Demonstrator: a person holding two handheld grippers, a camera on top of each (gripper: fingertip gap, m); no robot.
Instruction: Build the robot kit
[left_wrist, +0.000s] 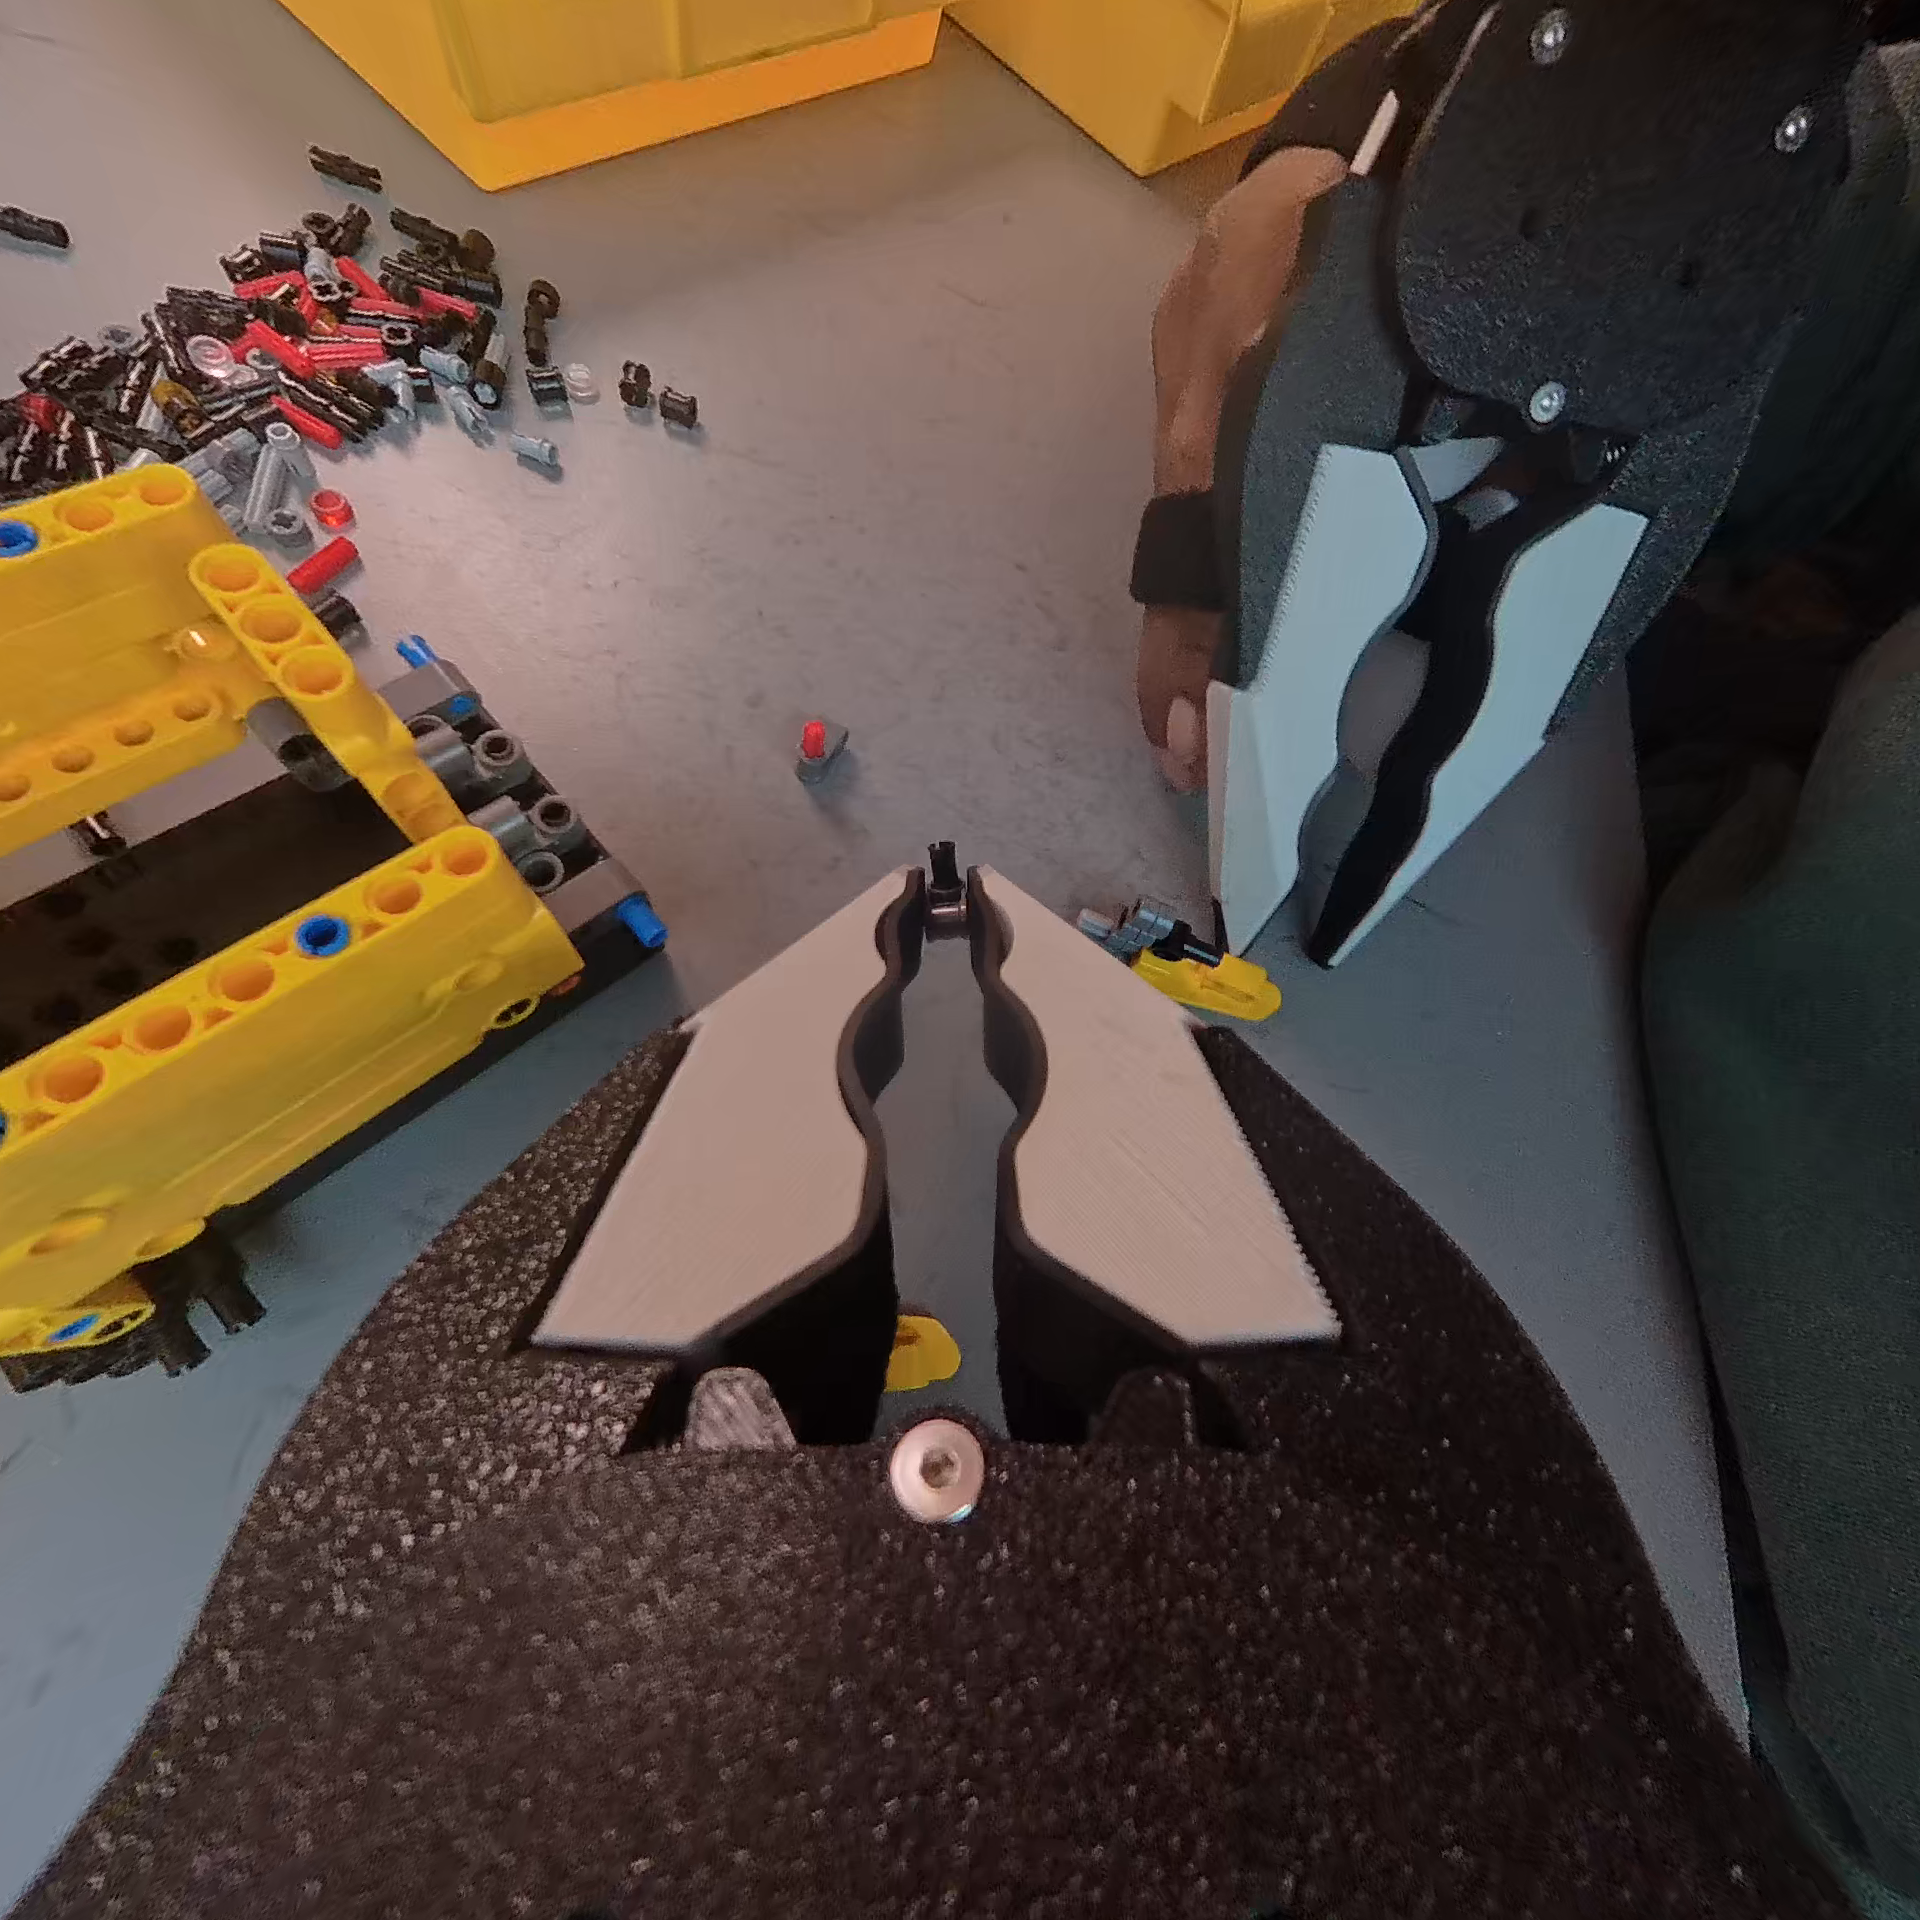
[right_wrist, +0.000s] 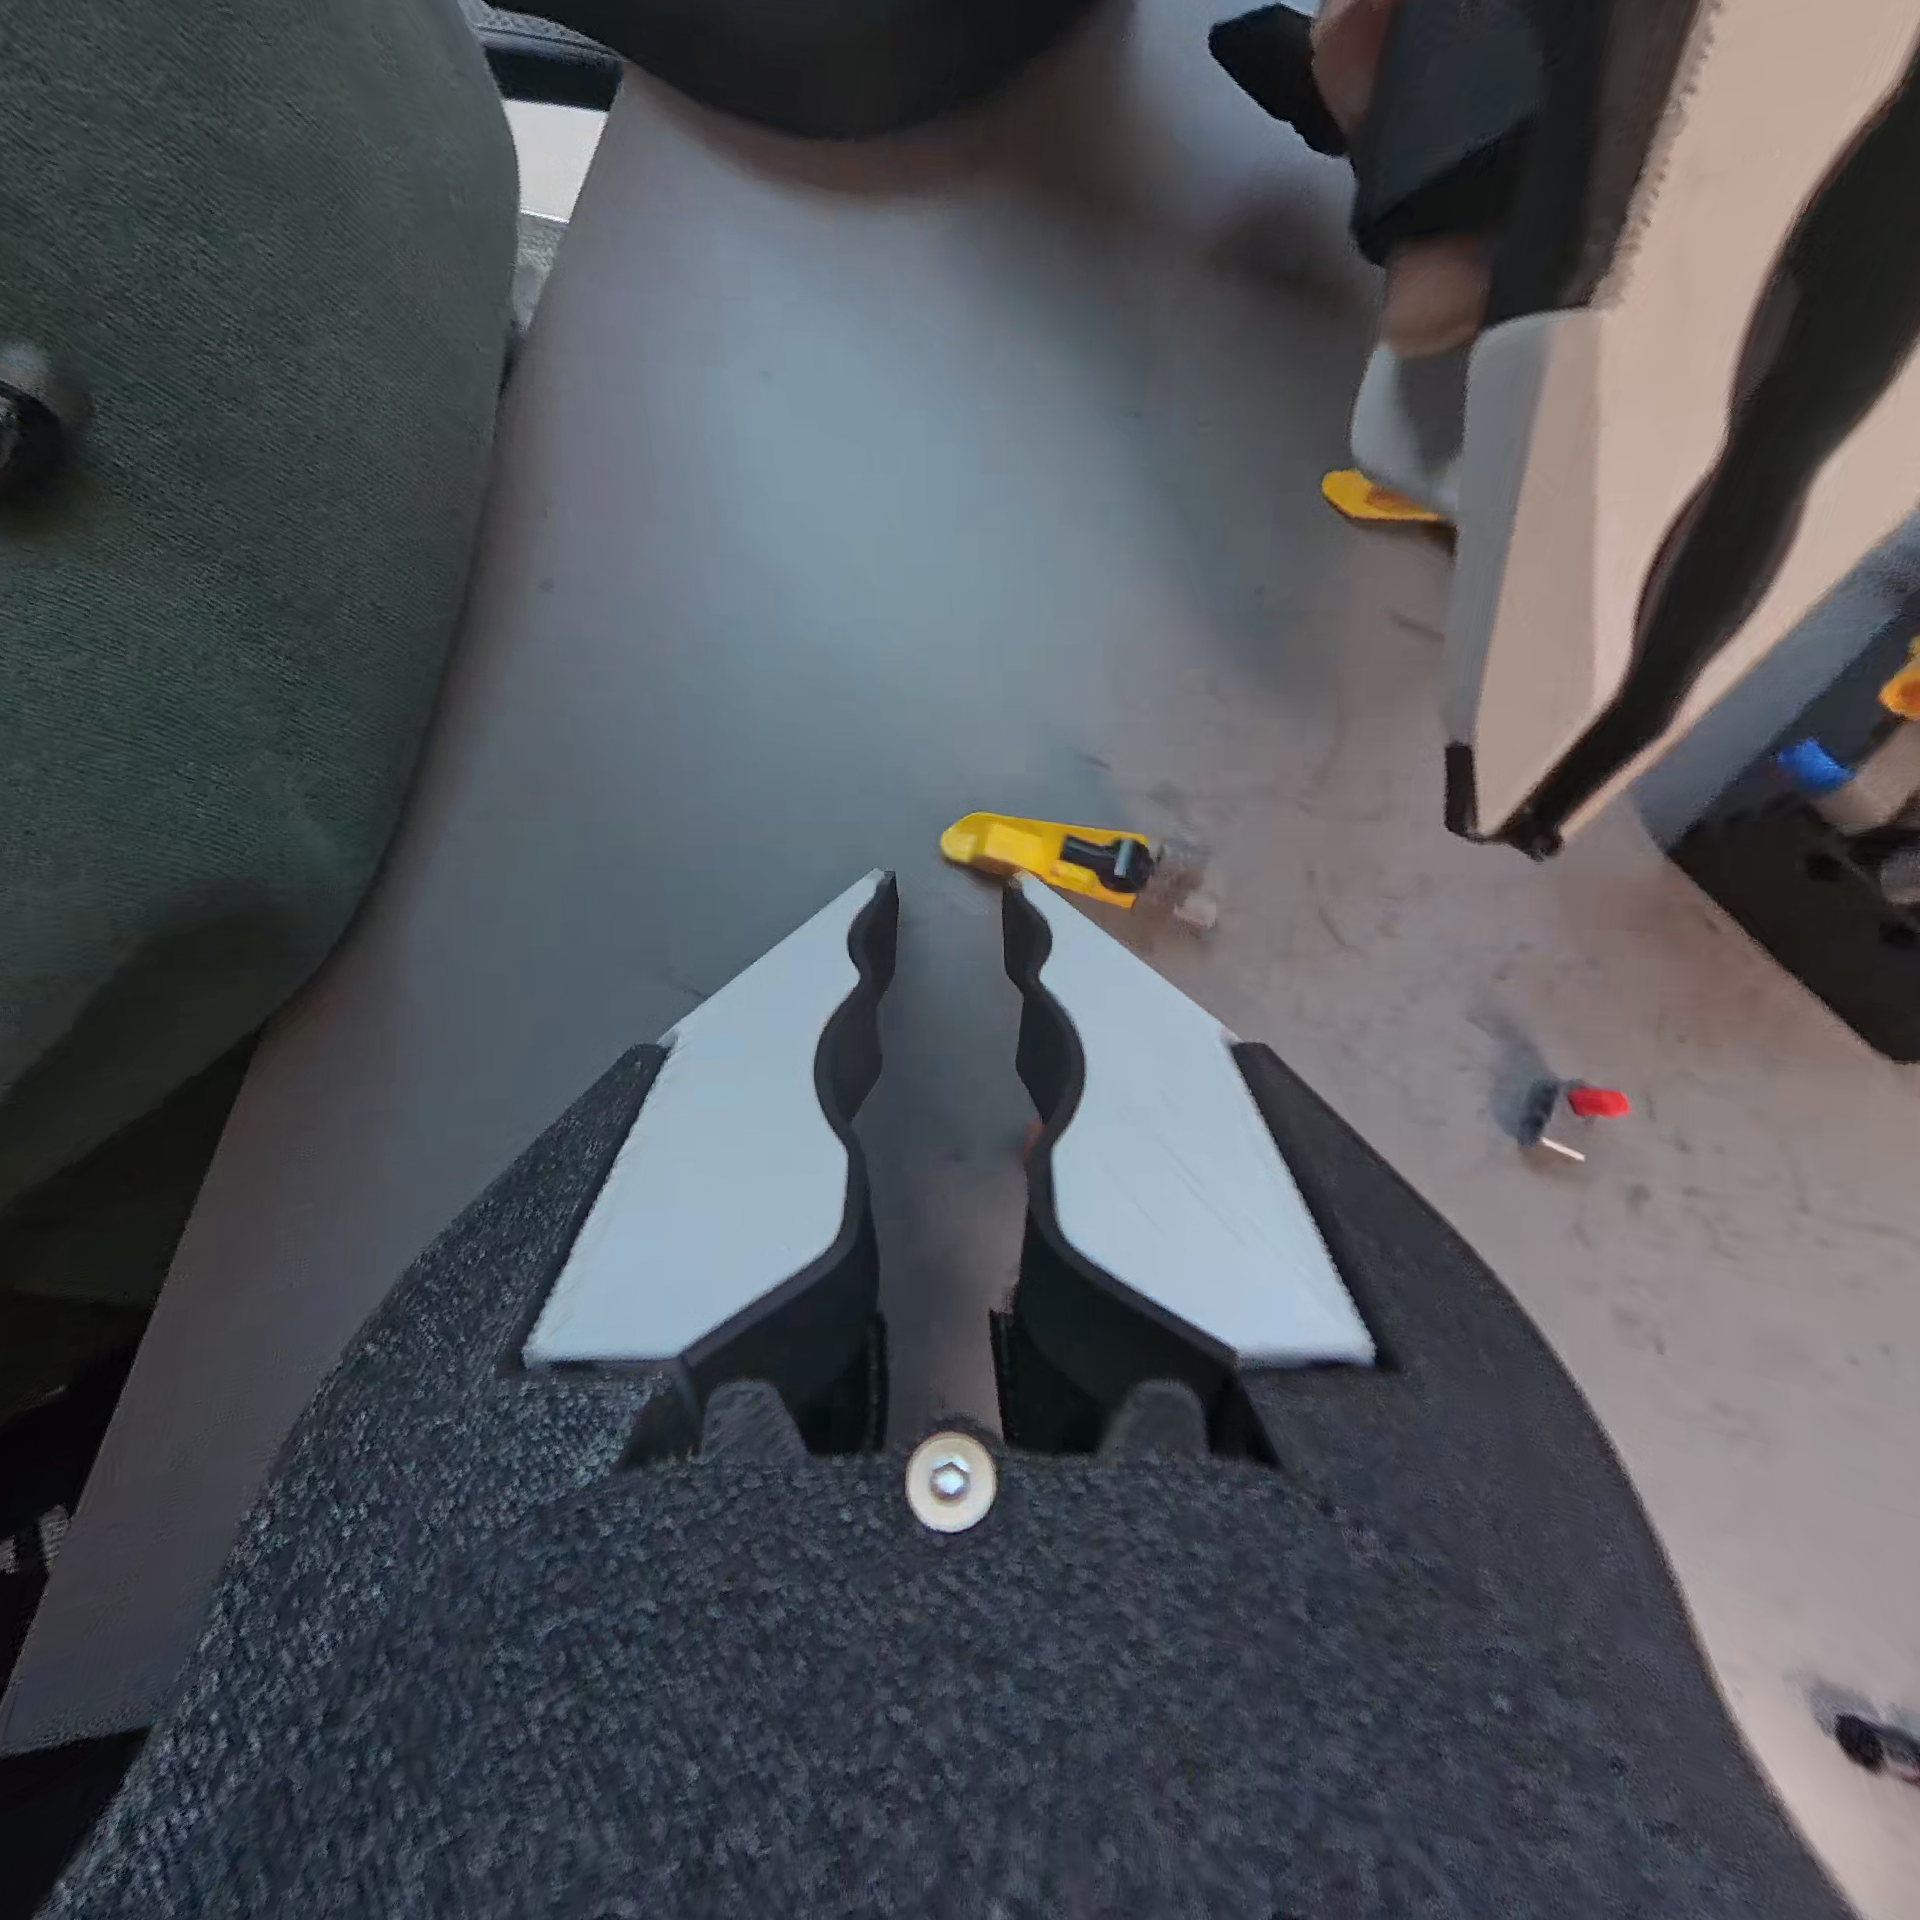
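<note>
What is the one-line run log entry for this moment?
left gripper: shut on small black plastic pin | right gripper: open, empty, near yellow plastic piece

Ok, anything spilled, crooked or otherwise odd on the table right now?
Mostly loose clutter: a heap of small black, red and grey pins lies scattered on the table, and one red-tipped piece sits alone. The left gripper pinches a black pin by its very tips.

Hobby or lab workbench: grey tabletop (left_wrist: 935, 468), loose pile of small building-toy pins (left_wrist: 301, 343) far left, yellow storage bins (left_wrist: 675, 83) far, half-built yellow model (left_wrist: 208, 883) left.
</note>
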